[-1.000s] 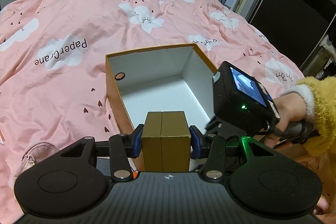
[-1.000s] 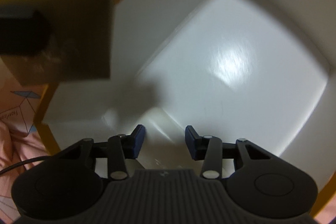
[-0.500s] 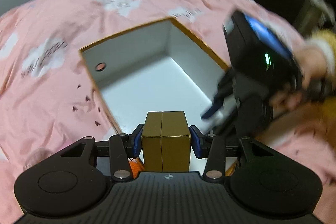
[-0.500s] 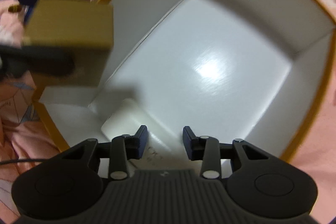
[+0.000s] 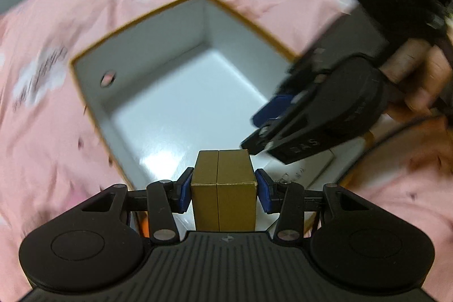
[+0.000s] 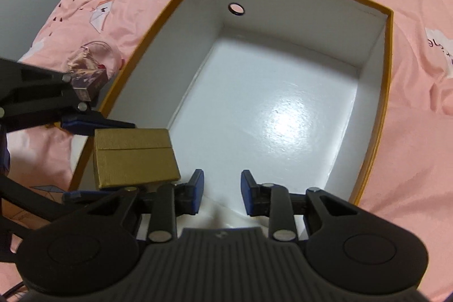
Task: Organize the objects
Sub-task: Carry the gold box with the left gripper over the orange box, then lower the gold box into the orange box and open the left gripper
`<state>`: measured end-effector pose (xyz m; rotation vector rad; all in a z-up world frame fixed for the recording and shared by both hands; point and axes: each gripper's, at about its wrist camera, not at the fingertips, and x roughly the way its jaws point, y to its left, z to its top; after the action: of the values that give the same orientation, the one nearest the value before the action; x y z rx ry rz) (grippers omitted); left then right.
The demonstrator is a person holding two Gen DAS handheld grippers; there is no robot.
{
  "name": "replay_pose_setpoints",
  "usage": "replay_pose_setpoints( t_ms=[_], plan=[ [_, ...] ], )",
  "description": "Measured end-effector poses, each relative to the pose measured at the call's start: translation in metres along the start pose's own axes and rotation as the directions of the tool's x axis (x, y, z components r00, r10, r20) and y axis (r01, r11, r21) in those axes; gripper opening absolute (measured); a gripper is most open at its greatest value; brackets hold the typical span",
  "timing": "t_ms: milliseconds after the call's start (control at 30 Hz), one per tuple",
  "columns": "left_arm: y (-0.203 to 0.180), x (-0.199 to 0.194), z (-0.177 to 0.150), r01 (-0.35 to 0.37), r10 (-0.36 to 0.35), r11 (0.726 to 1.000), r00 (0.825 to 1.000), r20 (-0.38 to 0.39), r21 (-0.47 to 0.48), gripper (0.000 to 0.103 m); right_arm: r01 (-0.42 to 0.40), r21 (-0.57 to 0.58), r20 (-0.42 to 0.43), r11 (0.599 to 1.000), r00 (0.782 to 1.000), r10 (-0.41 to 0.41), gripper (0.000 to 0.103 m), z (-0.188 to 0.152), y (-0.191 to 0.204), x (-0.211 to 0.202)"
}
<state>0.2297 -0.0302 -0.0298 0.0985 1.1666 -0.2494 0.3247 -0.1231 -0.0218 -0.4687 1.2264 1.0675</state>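
Observation:
My left gripper (image 5: 223,188) is shut on a small gold box (image 5: 223,188), its blue pads pressed on both sides. It hangs over the near corner of a big open box (image 5: 136,21) with an orange rim and a white inside. From the right wrist view the gold box (image 6: 133,157) sits at the left, just over the big box's rim (image 6: 388,75). My right gripper (image 6: 220,191) hovers above the big box, jaws closing with nothing between them. It also shows at the right as the right gripper (image 5: 263,126), held by a hand (image 5: 419,81).
The big box lies on a pink bedspread (image 5: 42,132) printed with white clouds. A flat white packet (image 5: 308,169) lies in the box's near right corner. A small pouch with a trinket (image 6: 90,70) rests on the bedspread left of the box.
My right gripper has risen out of the big box and its jaws have narrowed. My left gripper has tipped downward and moved over the box with the gold box in it.

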Motion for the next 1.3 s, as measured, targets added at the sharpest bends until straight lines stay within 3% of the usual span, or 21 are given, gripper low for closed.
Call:
replay_pose_setpoints(
  t_ms=[133,233,367,433,500,600,733,833,933,1067,1233,1300],
  plan=[
    [0.011,0.009,-0.008,-0.042,0.041,0.976,0.999,-0.012,-0.216,0.052,-0.028,0.047,-0.035,0.998,0.999,0.030,0.030,0.015,-0.015,0.022],
    [0.005,0.009,-0.016,-0.106,0.109,0.963,0.994,-0.002,-0.246,0.052,-0.060,0.053,-0.053,0.997,0.997,0.063,0.024,0.013,-0.013,0.035],
    [0.005,0.013,-0.022,-0.097,0.088,0.948,0.995,-0.043,-0.304,0.052,-0.112,0.078,-0.066,0.991,0.991,0.117,0.017,0.020,-0.006,0.052],
    [0.006,0.011,-0.023,-0.101,0.094,0.945,0.995,-0.039,-0.312,0.052,-0.153,0.098,-0.078,0.983,0.984,0.161,0.015,0.020,-0.004,0.056],
    [0.005,0.011,-0.023,-0.109,0.101,0.943,0.994,-0.044,-0.315,0.052,-0.175,0.112,-0.090,0.978,0.979,0.185,0.005,0.021,0.000,0.061],
    [0.002,0.013,-0.022,-0.122,0.110,0.948,0.992,-0.056,-0.295,0.052,-0.196,0.136,-0.103,0.971,0.972,0.211,0.003,0.020,0.001,0.066],
    [0.001,0.004,-0.027,-0.064,0.064,0.954,0.998,-0.010,-0.294,0.065,-0.218,0.180,-0.107,0.959,0.965,0.239,0.003,0.018,-0.003,0.070],
    [0.001,-0.007,-0.032,-0.010,0.019,0.948,0.999,0.027,-0.317,0.069,-0.222,0.176,-0.111,0.959,0.964,0.243,0.003,0.018,0.000,0.072],
    [0.007,-0.021,-0.036,0.030,-0.007,0.942,0.998,0.069,-0.335,0.069,-0.233,0.173,-0.123,0.957,0.959,0.256,0.003,0.018,0.005,0.074],
    [0.021,-0.048,-0.053,0.142,-0.084,0.920,0.982,0.170,-0.364,0.068,-0.234,0.172,-0.133,0.957,0.957,0.258,0.004,0.019,0.011,0.074],
    [0.042,-0.073,-0.079,0.154,-0.014,0.866,0.959,0.284,-0.476,0.066,-0.228,0.182,-0.138,0.956,0.957,0.255,0.004,0.016,0.013,0.069],
    [0.049,-0.074,-0.086,0.133,0.021,0.844,0.960,0.280,-0.519,0.065,-0.215,0.182,-0.154,0.959,0.958,0.244,0.004,0.014,0.019,0.071]
  ],
)
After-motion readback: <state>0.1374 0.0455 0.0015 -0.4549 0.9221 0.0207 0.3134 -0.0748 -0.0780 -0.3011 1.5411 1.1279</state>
